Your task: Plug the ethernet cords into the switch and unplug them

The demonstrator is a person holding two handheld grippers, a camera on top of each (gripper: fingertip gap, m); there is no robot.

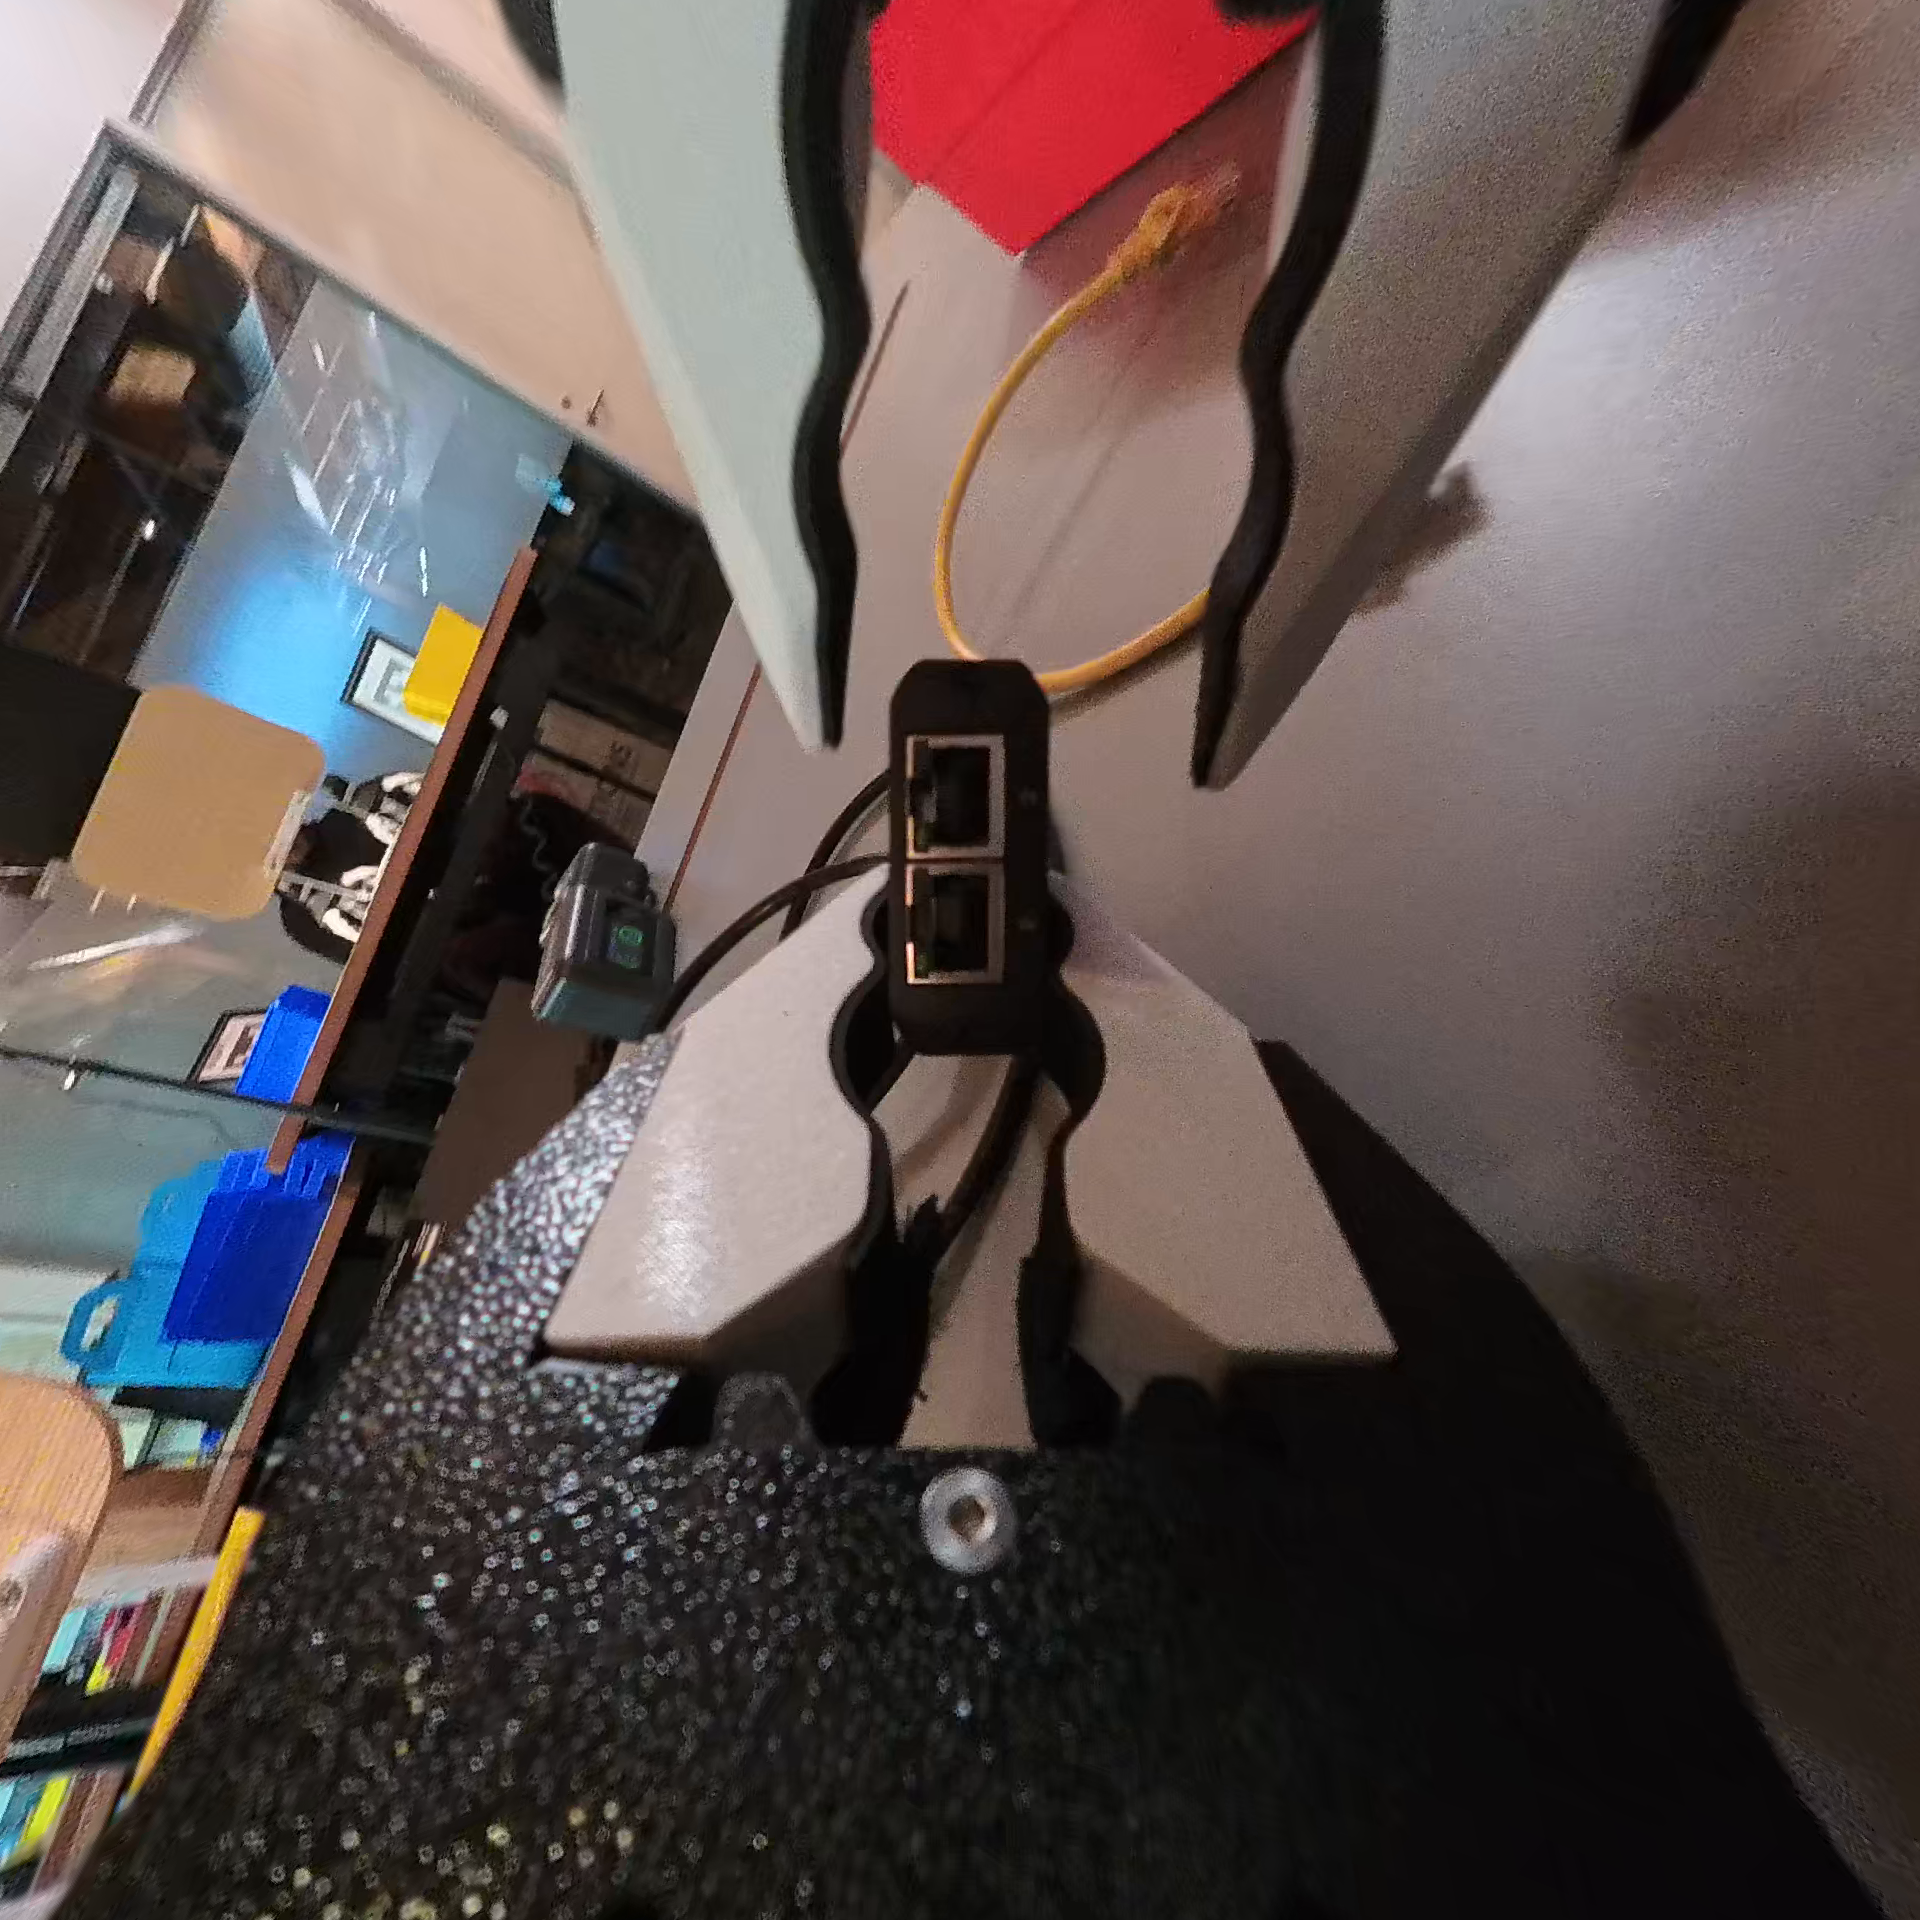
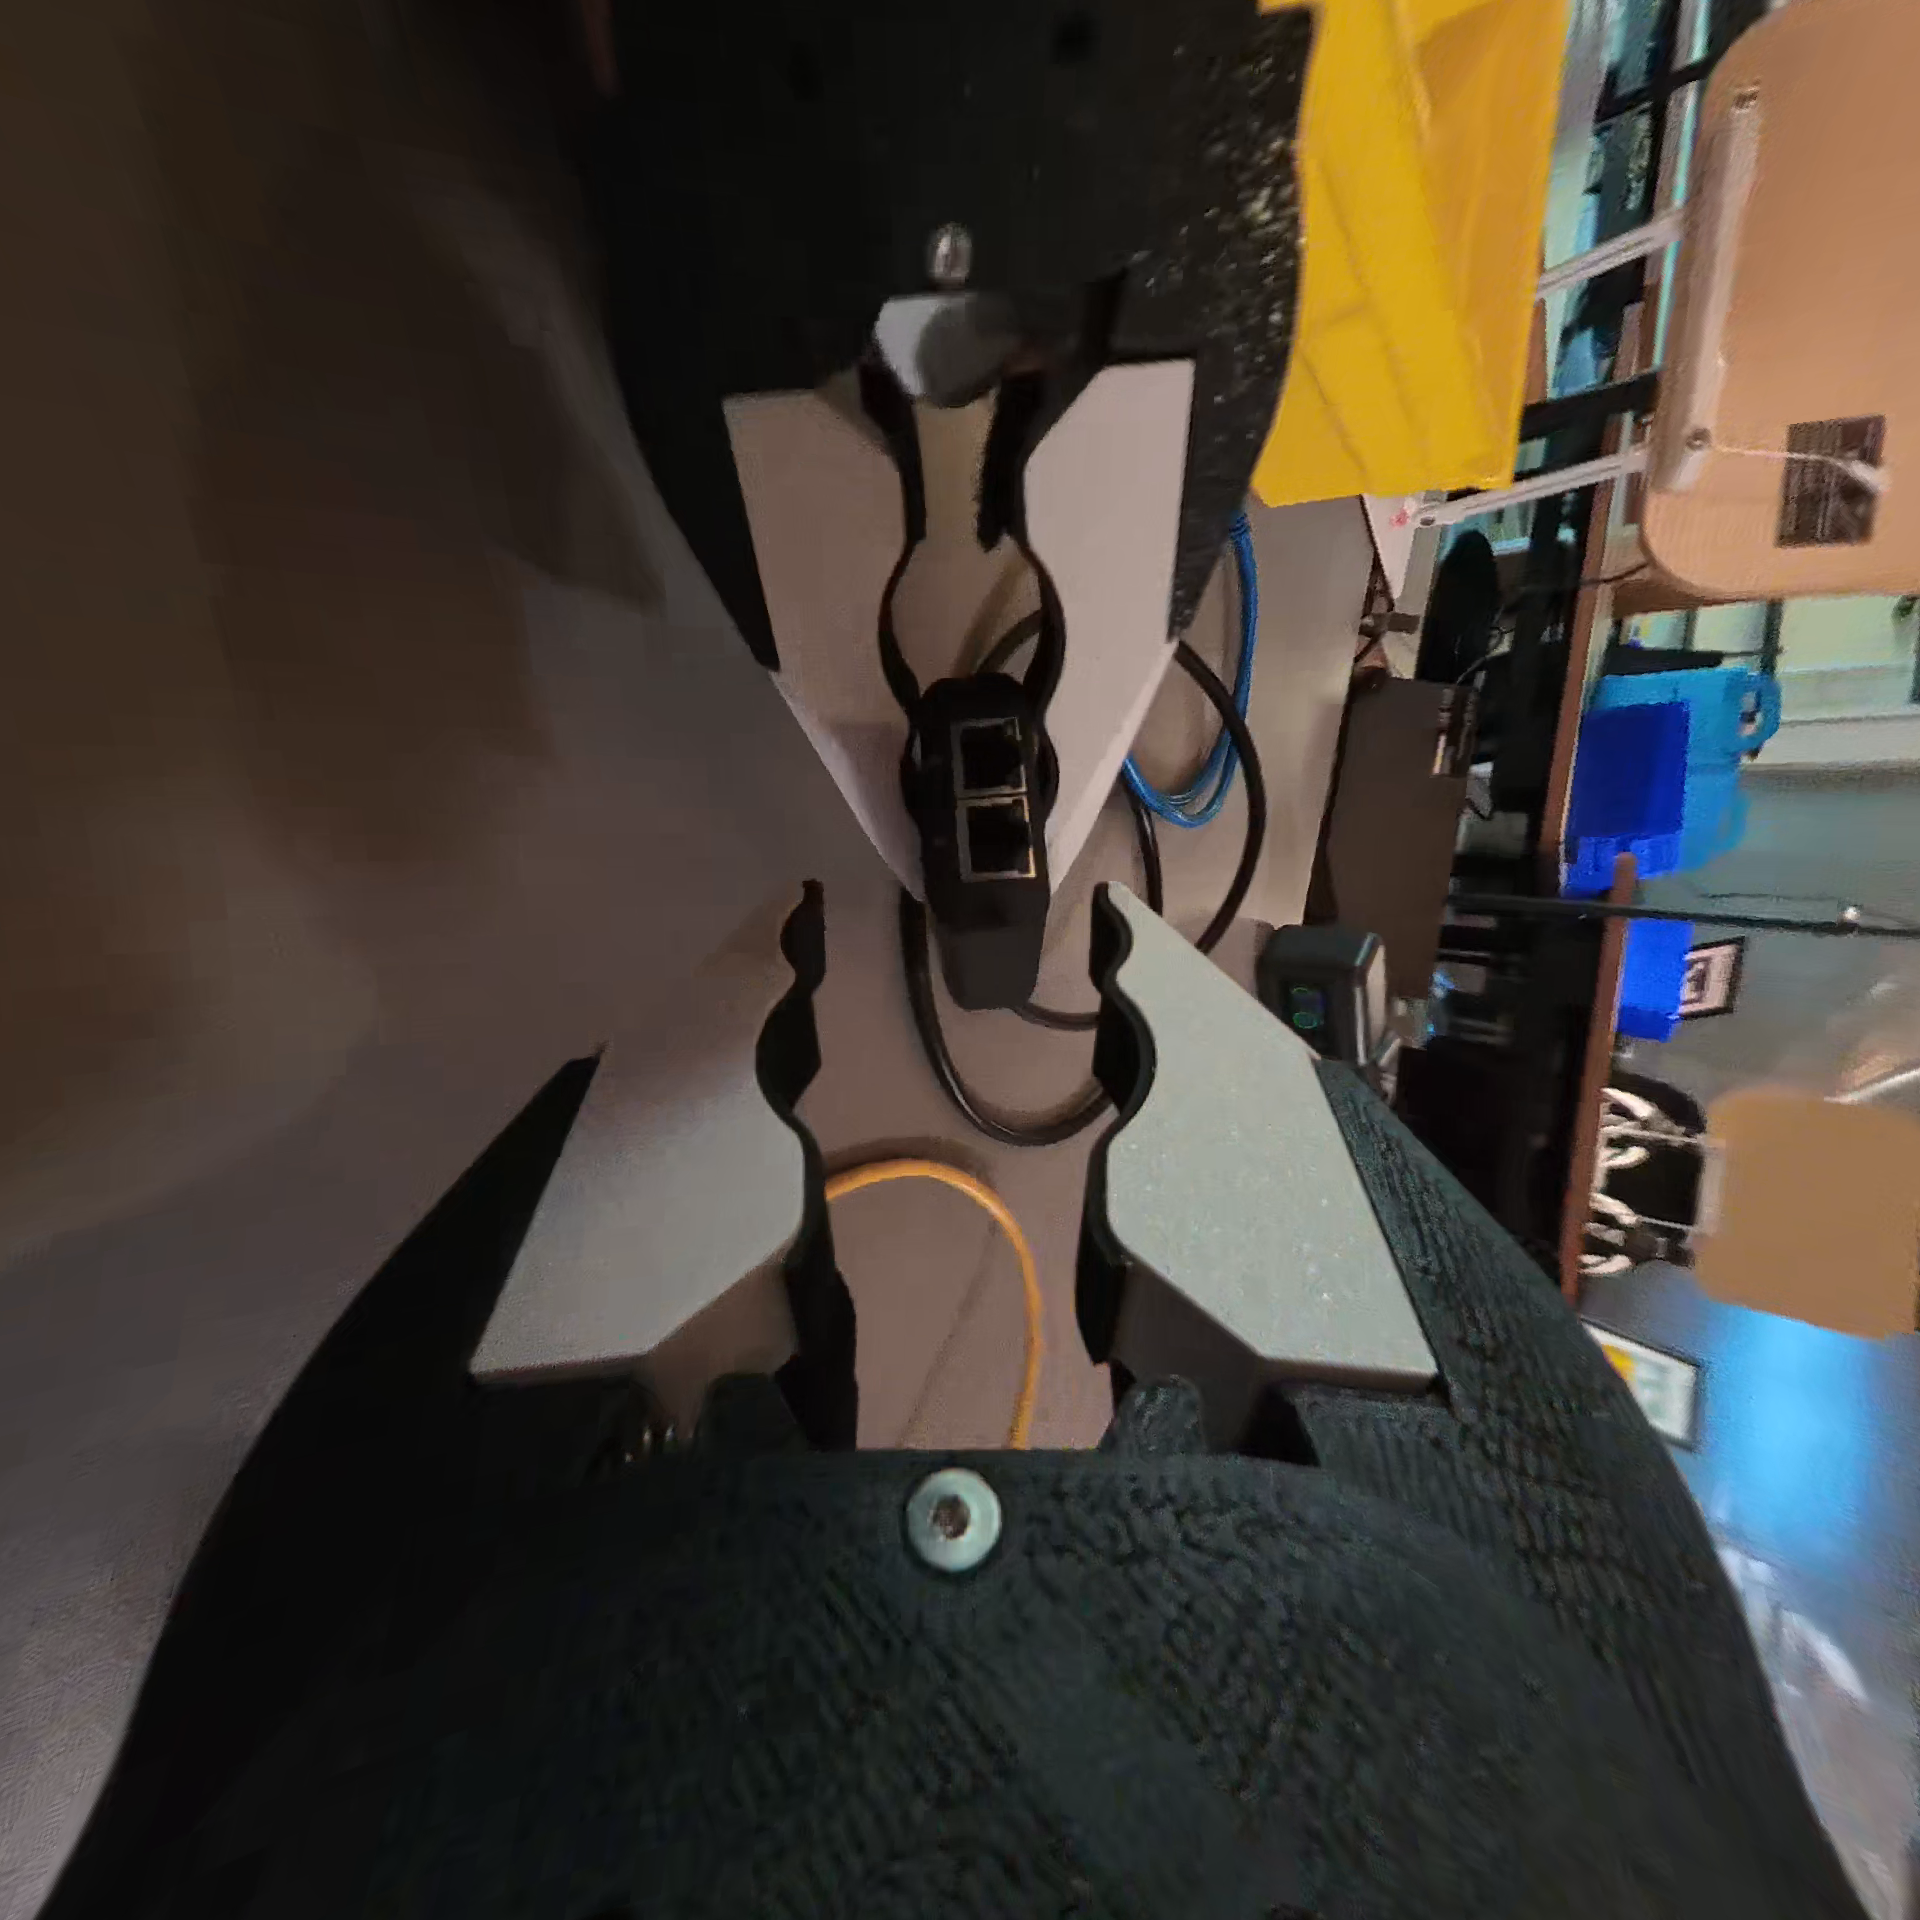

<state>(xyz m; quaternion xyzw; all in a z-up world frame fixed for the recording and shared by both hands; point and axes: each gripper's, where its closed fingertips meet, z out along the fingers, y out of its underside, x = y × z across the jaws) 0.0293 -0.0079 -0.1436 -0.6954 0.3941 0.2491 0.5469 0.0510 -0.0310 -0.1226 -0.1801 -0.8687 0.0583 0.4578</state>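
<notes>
My left gripper is shut on the lower part of a small black switch and holds it with its two ports facing the camera, both empty. In the right wrist view the switch sits in the left gripper, which comes in from the top. My right gripper is open and empty, its fingertips just short of the switch; the left wrist view shows it from above. A yellow ethernet cord curls on the grey table, its plug free. The cord lies under my right fingers.
A blue cord and a black cable loop lie on the table near the switch. A red box stands behind the yellow plug. A small dark device with a green light sits at the table edge. Blue bins stand beyond.
</notes>
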